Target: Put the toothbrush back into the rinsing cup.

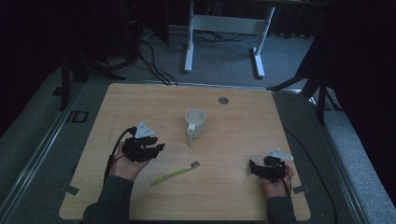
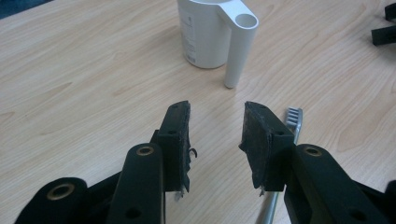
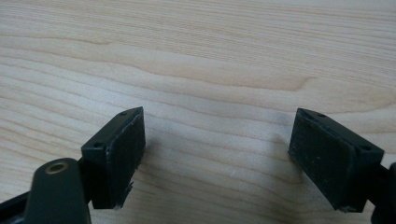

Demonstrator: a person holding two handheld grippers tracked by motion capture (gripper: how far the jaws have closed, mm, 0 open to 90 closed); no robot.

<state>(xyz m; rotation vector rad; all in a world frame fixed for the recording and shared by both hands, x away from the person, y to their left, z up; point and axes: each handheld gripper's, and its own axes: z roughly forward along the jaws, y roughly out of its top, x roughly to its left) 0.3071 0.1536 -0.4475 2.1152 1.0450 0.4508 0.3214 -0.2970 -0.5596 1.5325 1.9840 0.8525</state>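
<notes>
A white cup (image 1: 194,123) with a tube-like handle stands upright near the middle of the wooden table (image 1: 243,121). A green toothbrush (image 1: 175,173) lies flat in front of it, bristle head toward the right. My left gripper (image 1: 158,148) hovers left of the toothbrush and points toward the cup. In the left gripper view its jaws (image 2: 217,116) stand open with only bare wood between them. The cup (image 2: 205,32) is ahead, and the toothbrush head (image 2: 293,119) peeks out behind the right jaw. My right gripper (image 1: 253,167) rests low at the front right, open (image 3: 219,126) over bare wood.
A round grey grommet (image 1: 223,100) sits in the tabletop near the far edge. A white desk frame (image 1: 224,28) and floor cables (image 1: 154,65) lie beyond the table. Dark stands (image 1: 317,88) flank both sides.
</notes>
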